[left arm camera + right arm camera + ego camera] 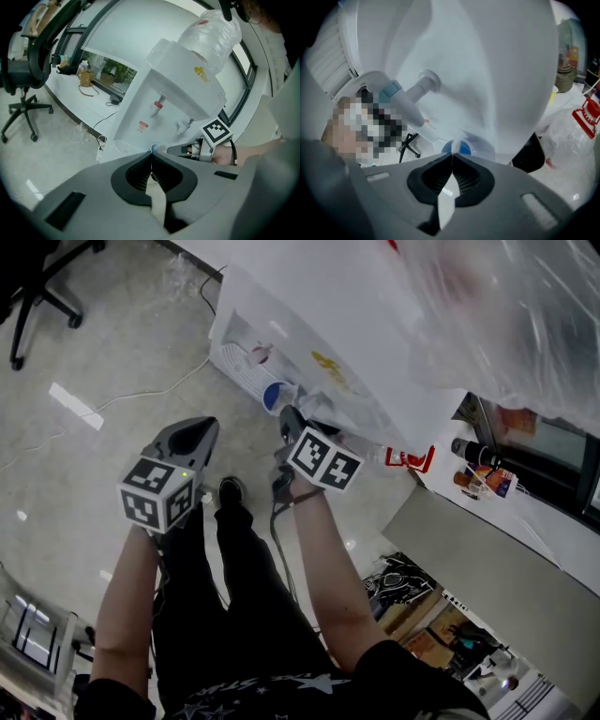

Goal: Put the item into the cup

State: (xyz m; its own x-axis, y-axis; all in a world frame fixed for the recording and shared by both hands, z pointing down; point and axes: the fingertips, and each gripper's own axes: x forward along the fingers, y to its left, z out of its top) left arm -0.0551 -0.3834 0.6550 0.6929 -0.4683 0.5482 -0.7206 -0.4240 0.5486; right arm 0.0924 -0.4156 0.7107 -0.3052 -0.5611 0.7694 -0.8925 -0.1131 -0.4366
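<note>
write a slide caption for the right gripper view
Right tool pinches the rim of a clear, blue-based cup near the blue-tabbed tap of a white water dispenser.

Setting: office-type room. White water dispenser [173,93] with an upturned clear bottle [211,33] on top stands on a grey polished floor [94,352]; black swivel chair [23,89] on castors nearby; long white worktop [70,93] runs under a window [112,70] and carries a bag and small clutter; loose cable [150,395] trails across the floor.
</note>
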